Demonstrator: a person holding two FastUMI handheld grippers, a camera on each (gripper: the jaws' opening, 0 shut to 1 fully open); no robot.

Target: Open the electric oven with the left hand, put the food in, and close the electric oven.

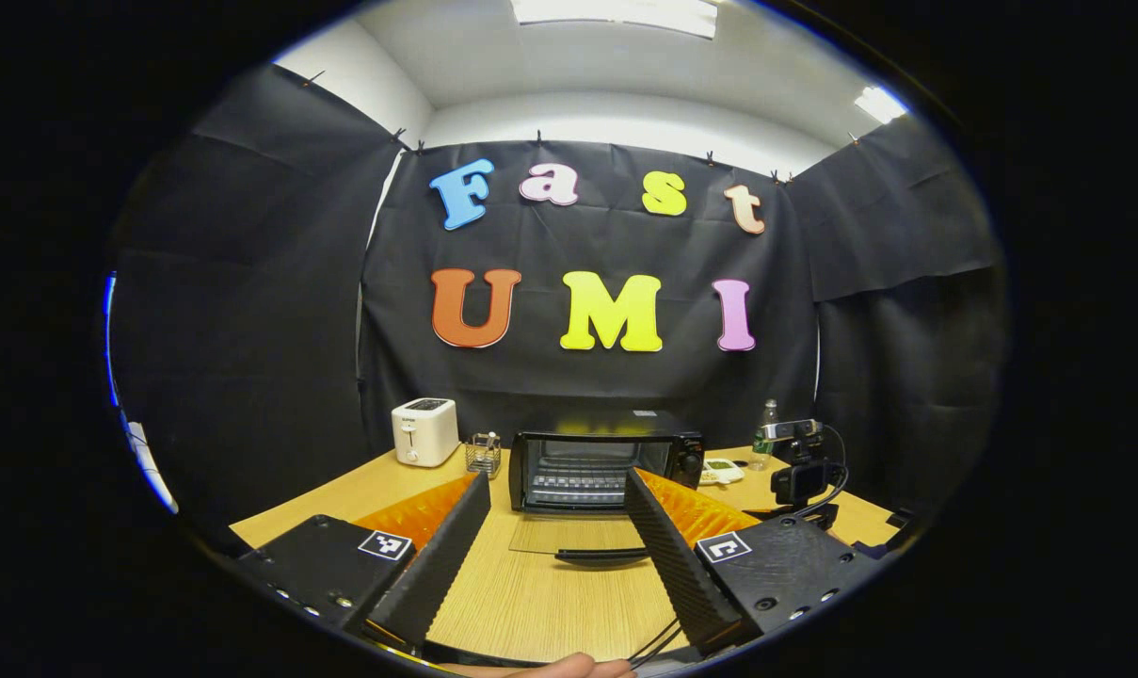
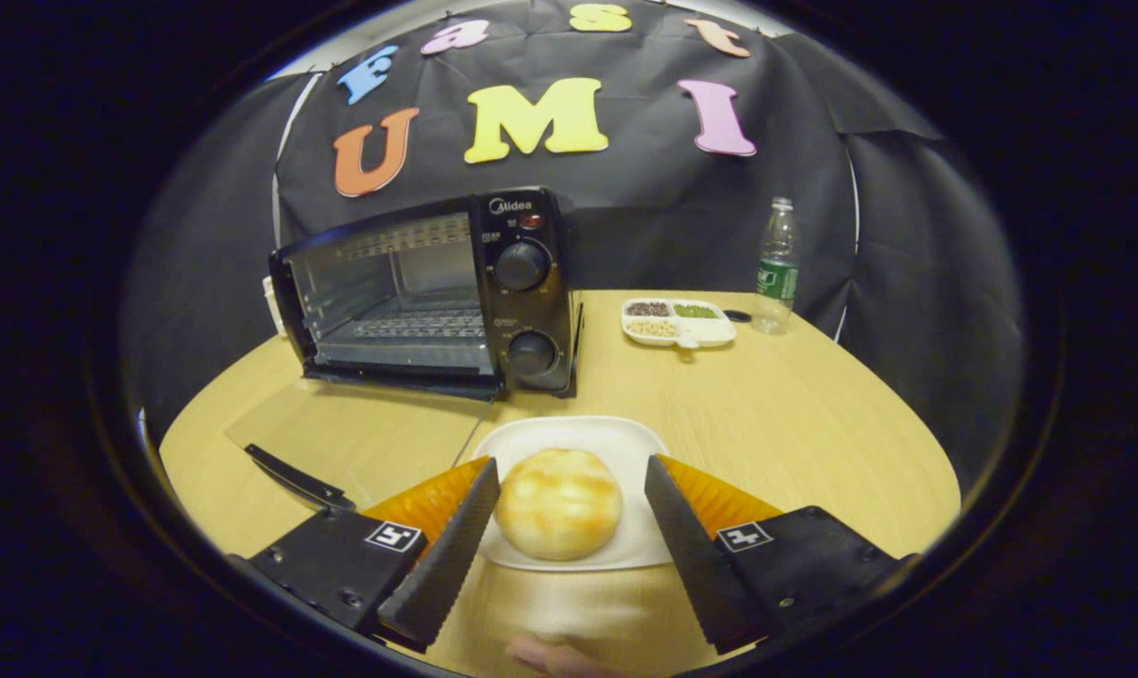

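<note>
Oven [image 2: 427,292] door down at 10 o'clock; right hand-held gripper [image 2: 569,518] released, straddling the bun [image 2: 557,502] on its white plate [image 2: 578,443]: pinch gently at mid-height; left hand-held gripper [image 1: 554,537] released, idle.

The electric oven [image 1: 595,468] is faced squarely from well back in the left gripper view. In the right gripper view it is seen nearer, at eleven o'clock. The wooden table [image 2: 794,414] is shared too.

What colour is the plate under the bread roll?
White; the plate under the bread roll shows best in the right gripper view.
</note>
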